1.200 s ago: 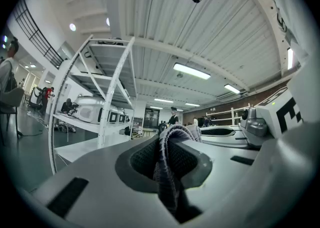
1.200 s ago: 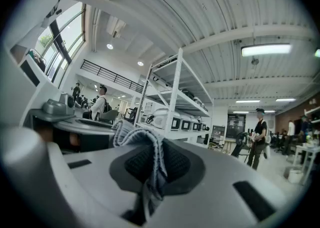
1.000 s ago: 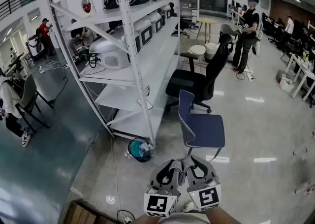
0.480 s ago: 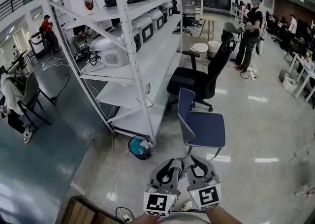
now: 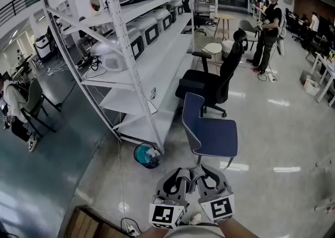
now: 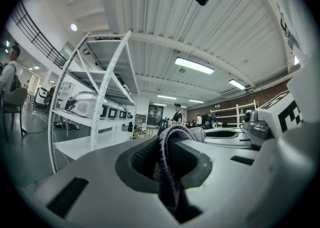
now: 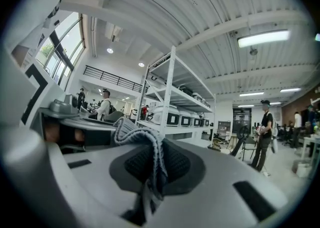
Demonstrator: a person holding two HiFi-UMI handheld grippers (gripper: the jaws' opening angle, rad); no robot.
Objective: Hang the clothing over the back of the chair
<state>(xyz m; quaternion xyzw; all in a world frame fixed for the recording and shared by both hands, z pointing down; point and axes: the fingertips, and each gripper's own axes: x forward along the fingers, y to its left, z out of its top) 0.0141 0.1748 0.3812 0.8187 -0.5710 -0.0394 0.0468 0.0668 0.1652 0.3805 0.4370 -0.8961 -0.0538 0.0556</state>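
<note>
Head view: the left gripper (image 5: pixel 186 176) and the right gripper (image 5: pixel 205 174) sit side by side at the bottom centre of the frame, tips nearly touching. The fabric cannot be made out between them here.

Left gripper view: the jaws are almost closed, pinching a fold of grey knit clothing (image 6: pixel 171 144) at lower centre. The fold rises above the jaw pads.

Right gripper view: the jaws are likewise nearly together, clamped on a ribbed grey fold of the same clothing (image 7: pixel 142 144), left of centre.

Only the head view shows the blue chair (image 5: pixel 210 133). It stands just above the grippers in the frame, apart from them, with its back (image 5: pixel 190 113) bare. A black office chair (image 5: pixel 208 86) stands behind it, a white shelving rack (image 5: pixel 137 48) fills the upper left, and a teal bin (image 5: pixel 146 156) sits at the rack's foot.
</note>
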